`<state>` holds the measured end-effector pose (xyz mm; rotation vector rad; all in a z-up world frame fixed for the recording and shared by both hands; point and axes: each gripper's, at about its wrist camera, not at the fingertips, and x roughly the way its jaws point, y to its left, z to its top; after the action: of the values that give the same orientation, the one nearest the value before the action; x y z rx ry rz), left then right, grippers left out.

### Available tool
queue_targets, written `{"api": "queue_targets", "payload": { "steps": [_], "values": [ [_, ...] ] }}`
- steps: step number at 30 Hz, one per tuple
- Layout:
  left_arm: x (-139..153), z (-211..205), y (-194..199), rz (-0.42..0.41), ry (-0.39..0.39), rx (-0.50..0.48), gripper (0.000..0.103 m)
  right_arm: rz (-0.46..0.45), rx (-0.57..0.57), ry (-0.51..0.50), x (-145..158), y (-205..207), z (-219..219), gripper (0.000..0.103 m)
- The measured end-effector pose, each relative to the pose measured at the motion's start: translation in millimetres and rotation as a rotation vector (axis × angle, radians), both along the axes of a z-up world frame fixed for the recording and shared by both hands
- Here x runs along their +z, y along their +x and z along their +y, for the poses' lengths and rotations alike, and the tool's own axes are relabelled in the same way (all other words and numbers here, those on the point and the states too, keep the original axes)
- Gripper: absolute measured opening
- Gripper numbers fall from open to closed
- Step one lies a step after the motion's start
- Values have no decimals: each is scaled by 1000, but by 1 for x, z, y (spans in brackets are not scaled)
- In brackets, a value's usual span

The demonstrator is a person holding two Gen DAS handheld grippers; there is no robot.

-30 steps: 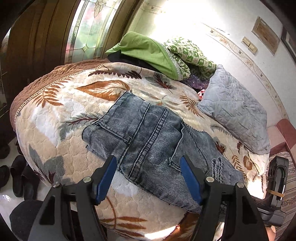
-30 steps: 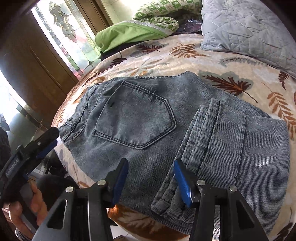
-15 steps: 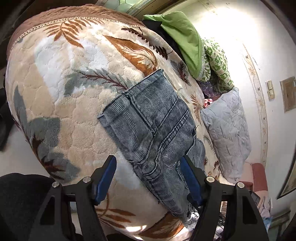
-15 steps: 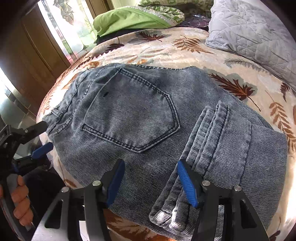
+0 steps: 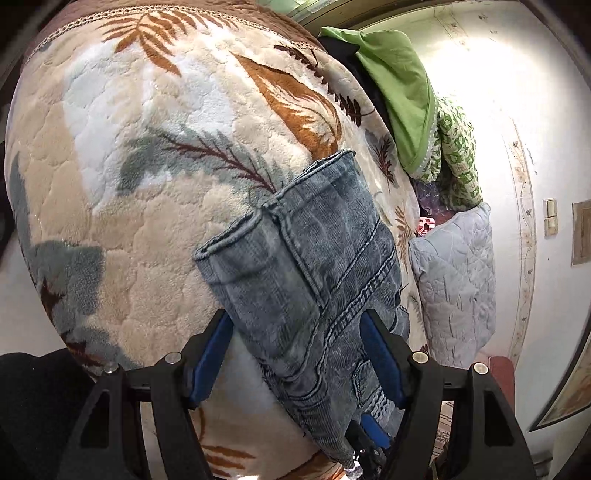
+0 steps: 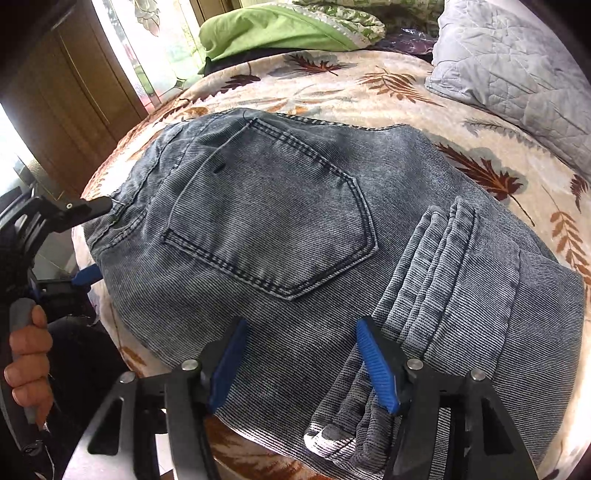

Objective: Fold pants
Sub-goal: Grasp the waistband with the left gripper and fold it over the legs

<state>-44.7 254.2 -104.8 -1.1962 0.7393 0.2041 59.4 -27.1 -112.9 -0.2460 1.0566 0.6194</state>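
My open left gripper point(image 5: 295, 354) straddles the waistband end of the folded grey-blue corduroy-washed denim pants point(image 6: 295, 221), which run lengthwise along the leaf-print bedspread's point(image 6: 406, 85) near edge toward my right gripper point(image 6: 299, 365), whose jaws are opening over the hem end, gripping nothing.

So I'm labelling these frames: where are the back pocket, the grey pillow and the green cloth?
back pocket point(image 6: 266, 218): right wrist view, middle of the pocket panel.
grey pillow point(image 5: 454, 280): left wrist view, quilted face.
green cloth point(image 6: 273, 31): right wrist view, top surface.

Grey-blue washed denim pants point(image 6: 280, 236) lie folded, seemingly in half, back pocket up, on the bed.
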Motion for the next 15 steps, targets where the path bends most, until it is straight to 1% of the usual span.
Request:
{"api": "queue_targets", "payload": {
  "steps": [1,2,3,4,6,8,11,13,15],
  "values": [
    [0,1,5,2,4,1,71,-3,-1,2,0,-1,0,66],
    [0,2,9,10,2,-3,61,-5,-5,6,0,-4,-1,67],
    [0,2,14,35,20,-13,47,-5,-8,10,0,-5,-1,67],
    [0,1,17,64,53,-27,22,-5,-8,15,-1,-5,-2,67],
    [2,0,18,59,78,-39,17,5,-13,31,-1,-4,-6,67],
    [15,-7,17,43,154,-53,14,14,-18,49,0,-3,-10,67],
    [51,-29,17,-10,314,-79,13,27,-30,94,1,-1,-17,67],
    [82,-52,19,-67,432,-130,13,66,-57,185,3,3,-30,67],
    [111,-81,23,-120,553,-195,13,111,-94,303,8,5,-49,66]
  ]
}}
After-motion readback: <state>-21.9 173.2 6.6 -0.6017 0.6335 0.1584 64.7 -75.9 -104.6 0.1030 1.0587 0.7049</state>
